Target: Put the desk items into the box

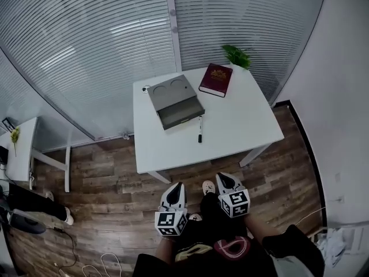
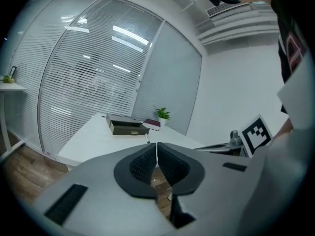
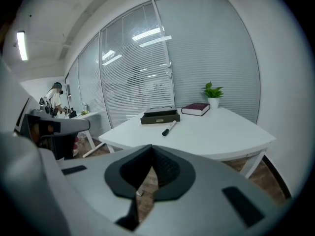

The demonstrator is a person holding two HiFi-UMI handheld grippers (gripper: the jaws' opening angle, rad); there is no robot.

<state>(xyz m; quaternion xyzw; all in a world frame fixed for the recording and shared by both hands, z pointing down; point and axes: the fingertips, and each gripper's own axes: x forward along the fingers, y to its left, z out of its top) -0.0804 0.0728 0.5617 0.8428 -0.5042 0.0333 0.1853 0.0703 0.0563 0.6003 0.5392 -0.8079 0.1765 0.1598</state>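
Note:
A white desk (image 1: 242, 128) stands ahead of me. On it lie a grey box (image 1: 174, 101) with its drawer pulled out, a dark red book (image 1: 216, 79) and a black marker (image 1: 200, 130). From the right gripper view I see the box (image 3: 159, 116), the book (image 3: 196, 109) and the marker (image 3: 169, 128); from the left gripper view, the box (image 2: 125, 125) and the book (image 2: 152, 124). My left gripper (image 1: 173, 199) and right gripper (image 1: 229, 184) hang low in front of the desk, over the wooden floor, both shut and empty.
A small potted plant (image 1: 237, 55) stands at the desk's far right corner. Glass walls with blinds (image 1: 115, 33) close the back. A second small white table (image 1: 17, 149) stands at the left. Cables lie on the floor at the lower left.

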